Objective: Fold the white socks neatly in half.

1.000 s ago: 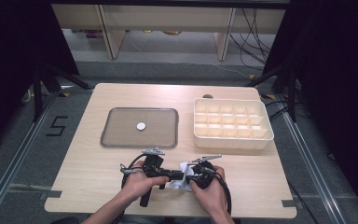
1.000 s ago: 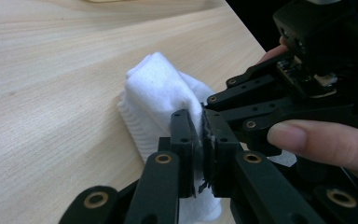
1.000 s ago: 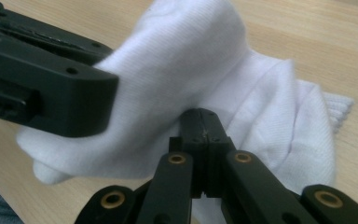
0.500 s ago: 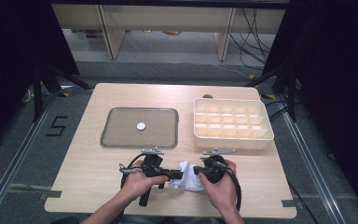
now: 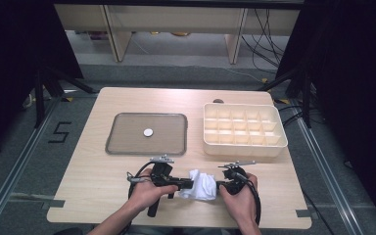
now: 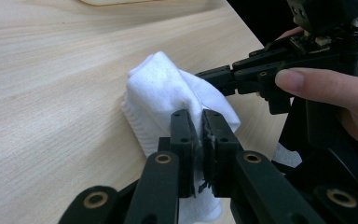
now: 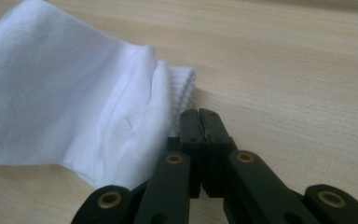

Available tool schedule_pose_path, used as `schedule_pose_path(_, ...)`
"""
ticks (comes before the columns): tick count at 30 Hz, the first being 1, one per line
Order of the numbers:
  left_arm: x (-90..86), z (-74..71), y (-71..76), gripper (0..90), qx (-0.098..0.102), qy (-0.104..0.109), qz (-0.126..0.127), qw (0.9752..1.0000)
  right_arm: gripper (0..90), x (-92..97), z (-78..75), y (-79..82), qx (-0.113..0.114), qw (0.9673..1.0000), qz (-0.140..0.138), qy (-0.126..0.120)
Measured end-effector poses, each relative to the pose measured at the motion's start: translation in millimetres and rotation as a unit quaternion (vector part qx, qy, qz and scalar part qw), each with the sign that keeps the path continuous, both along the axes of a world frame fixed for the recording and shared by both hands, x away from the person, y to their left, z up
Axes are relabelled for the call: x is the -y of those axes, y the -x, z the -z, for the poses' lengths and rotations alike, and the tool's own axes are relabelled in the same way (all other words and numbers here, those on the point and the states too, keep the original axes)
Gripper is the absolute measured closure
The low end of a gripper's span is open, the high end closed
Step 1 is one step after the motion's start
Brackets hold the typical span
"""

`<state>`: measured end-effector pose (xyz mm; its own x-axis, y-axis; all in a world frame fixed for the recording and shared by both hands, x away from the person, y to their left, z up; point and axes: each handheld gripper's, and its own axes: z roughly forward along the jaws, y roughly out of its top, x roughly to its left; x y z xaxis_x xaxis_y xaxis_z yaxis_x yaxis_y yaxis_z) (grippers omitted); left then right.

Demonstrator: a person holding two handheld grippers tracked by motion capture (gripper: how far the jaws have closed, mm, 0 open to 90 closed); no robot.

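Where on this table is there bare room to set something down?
Bare wood lies left of the tray, along the table's far edge, and at the near corners. It is crowded near the middle, where both grippers hold the white cloth.

Both my forearms come in from the bottom of the high view. My left hand [image 5: 144,192] wraps the left hand-held gripper [image 5: 183,185], jaws pinched together and pointing toward frame right. My right hand [image 5: 240,198] holds the right hand-held gripper [image 5: 220,186], jaws closed flush, facing it at lower centre.
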<state>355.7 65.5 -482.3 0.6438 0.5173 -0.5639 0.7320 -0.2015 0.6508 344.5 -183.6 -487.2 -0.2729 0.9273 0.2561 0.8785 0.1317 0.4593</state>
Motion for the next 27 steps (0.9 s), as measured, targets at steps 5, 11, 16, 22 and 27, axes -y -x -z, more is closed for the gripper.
schedule_pose_path(5,0.1,0.4,-0.1,83.1,-0.002,0.002,0.007,1.0000,89.2,-4.1,1.8,-0.1,0.011,0.9999,-0.013,0.001)
schedule_pose_path(11,0.4,0.2,-0.1,83.1,-0.002,0.002,0.008,1.0000,89.3,-7.4,2.9,-0.6,0.021,0.9995,-0.023,0.006)
schedule_pose_path(16,2.0,0.3,0.0,83.1,-0.004,0.004,0.009,0.9999,89.5,-9.6,2.7,0.2,0.019,0.9995,-0.026,0.007)
schedule_pose_path(22,3.2,-0.1,-0.1,83.1,-0.003,0.003,0.008,1.0000,89.9,-9.4,4.5,-0.4,0.033,0.9987,-0.037,0.009)
schedule_pose_path(27,2.7,-0.5,-0.6,83.1,-0.003,0.004,0.011,0.9999,90.0,-10.0,3.7,-0.6,0.031,0.9988,-0.038,0.007)
